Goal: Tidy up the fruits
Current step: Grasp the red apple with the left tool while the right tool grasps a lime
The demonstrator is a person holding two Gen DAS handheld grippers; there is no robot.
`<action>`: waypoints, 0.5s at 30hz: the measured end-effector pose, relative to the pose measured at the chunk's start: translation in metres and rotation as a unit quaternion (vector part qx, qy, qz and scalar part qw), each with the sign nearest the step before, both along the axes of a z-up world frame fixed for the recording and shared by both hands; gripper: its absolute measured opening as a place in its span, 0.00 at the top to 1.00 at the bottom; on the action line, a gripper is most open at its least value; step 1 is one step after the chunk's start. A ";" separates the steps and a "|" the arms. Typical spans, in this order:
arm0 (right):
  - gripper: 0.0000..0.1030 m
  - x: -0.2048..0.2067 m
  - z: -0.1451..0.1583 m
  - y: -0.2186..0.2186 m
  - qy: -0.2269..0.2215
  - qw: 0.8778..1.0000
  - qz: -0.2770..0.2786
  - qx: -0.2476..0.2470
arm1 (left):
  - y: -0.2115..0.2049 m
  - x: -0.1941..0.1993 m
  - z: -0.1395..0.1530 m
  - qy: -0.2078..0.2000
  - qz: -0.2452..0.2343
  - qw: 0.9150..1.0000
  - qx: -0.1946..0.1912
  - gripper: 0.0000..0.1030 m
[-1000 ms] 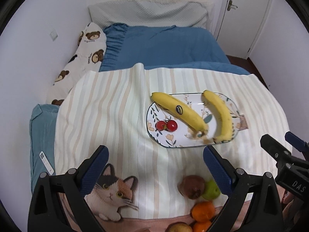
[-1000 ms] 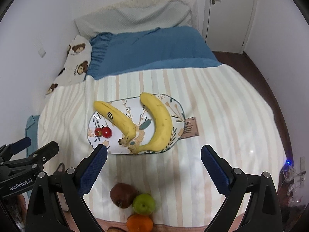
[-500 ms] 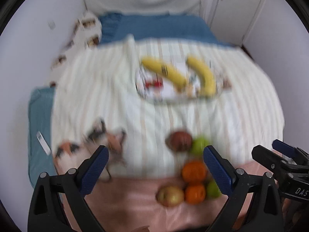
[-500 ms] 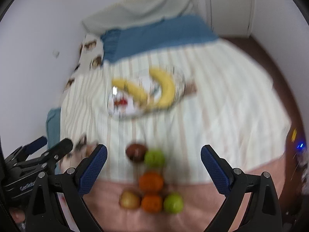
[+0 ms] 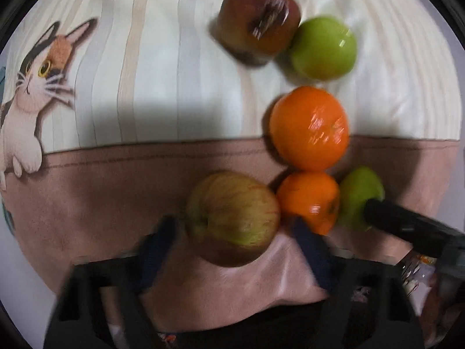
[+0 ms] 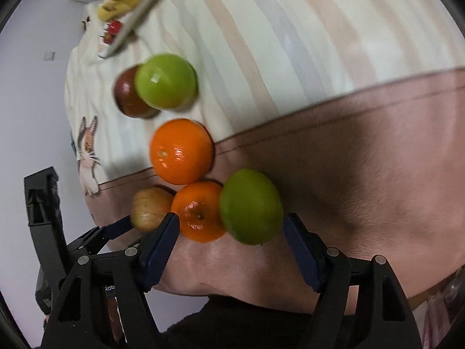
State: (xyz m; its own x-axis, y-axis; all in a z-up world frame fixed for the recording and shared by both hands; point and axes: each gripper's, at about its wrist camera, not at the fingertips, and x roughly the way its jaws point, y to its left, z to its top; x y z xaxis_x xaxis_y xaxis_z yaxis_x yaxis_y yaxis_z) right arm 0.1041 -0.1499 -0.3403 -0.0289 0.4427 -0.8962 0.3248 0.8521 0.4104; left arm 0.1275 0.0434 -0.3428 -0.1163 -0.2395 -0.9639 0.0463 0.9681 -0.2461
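Several fruits lie in a cluster on the blanket's near edge. A yellow-red apple (image 5: 232, 218) sits between the fingers of my left gripper (image 5: 234, 226); its jaws are closing, with small gaps still on both sides. My right gripper (image 6: 231, 226) is closing too, with a small orange (image 6: 200, 212) and a green apple (image 6: 250, 206) between its fingers. Its right pad stands just off the apple. Farther off lie a larger orange (image 5: 309, 128), a second green apple (image 5: 322, 46) and a dark red apple (image 5: 258, 23). The plate (image 6: 139, 14) with bananas (image 6: 122, 0) is far back.
The striped blanket has a cat print (image 5: 29, 87) at the left and a pink band (image 6: 377, 145) under the near fruits. A white wall (image 6: 29, 87) runs along the bed's left side. Small red fruits (image 6: 113, 26) lie on the plate. Dark cloth shows below the grippers.
Both grippers have dropped and tilted down from above the bed to the fruit cluster at its near edge. Both sets of jaws have narrowed. The plate has left the left wrist view.
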 end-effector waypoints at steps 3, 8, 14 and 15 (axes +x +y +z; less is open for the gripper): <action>0.32 0.003 -0.015 0.007 -0.002 0.999 0.018 -0.034 | -0.003 0.001 0.005 -0.017 0.000 1.000 0.011 0.39; 0.43 0.001 -0.017 0.012 -0.008 0.998 0.040 -0.047 | 0.003 -0.004 0.017 -0.035 -0.003 0.999 0.041 0.39; 0.43 -0.006 0.011 0.022 -0.028 0.981 0.130 -0.143 | 0.036 -0.005 0.019 -0.042 0.024 0.997 0.067 0.38; 0.43 -0.006 0.010 0.025 -0.027 0.977 0.145 -0.151 | 0.037 -0.002 0.016 -0.036 0.029 0.997 0.063 0.38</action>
